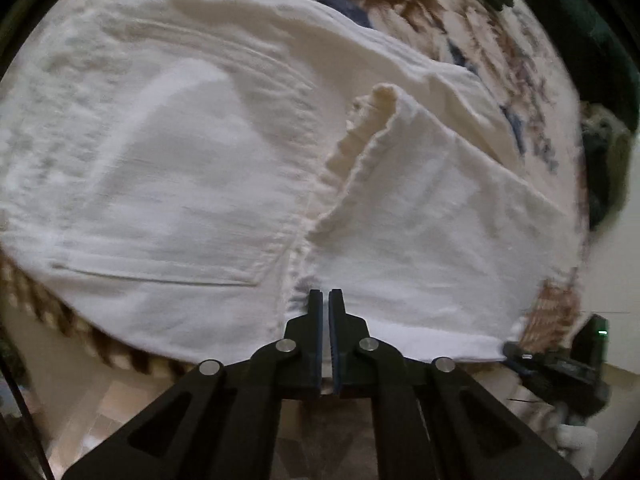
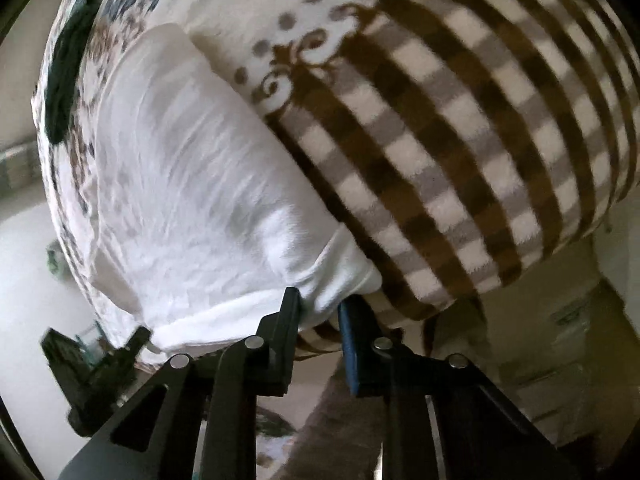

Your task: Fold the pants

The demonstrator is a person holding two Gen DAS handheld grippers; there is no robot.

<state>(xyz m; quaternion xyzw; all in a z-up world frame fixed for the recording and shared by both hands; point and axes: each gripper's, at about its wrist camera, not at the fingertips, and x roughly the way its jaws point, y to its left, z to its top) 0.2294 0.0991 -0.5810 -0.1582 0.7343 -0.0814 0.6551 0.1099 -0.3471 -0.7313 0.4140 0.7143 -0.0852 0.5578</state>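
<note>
**Ana:** Two grippers work the near edge of the white pants (image 1: 168, 168), which lie spread on the floral-and-checked blanket (image 1: 420, 4) over the bed. Starting at the left: the left gripper (image 1: 325, 300) has its jaws nearly together at the waistband, by the centre seam beside the back pocket (image 1: 160, 276). Whether cloth is pinched between them, I cannot tell.

**Ben:** And further right?

**Ana:** One trouser leg hem (image 1: 376, 120) is turned back over the seat. The right gripper (image 2: 320, 308) sits at the waistband corner (image 2: 352, 276), jaws partly open with a bunch of white cloth between them, not yet closed on it.

**Ben:** So which step is this?

**Ana:** Taking hold for a fold, I judge. Next the right needs to close firmly, then both should lift together and carry the edge across evenly.
</note>
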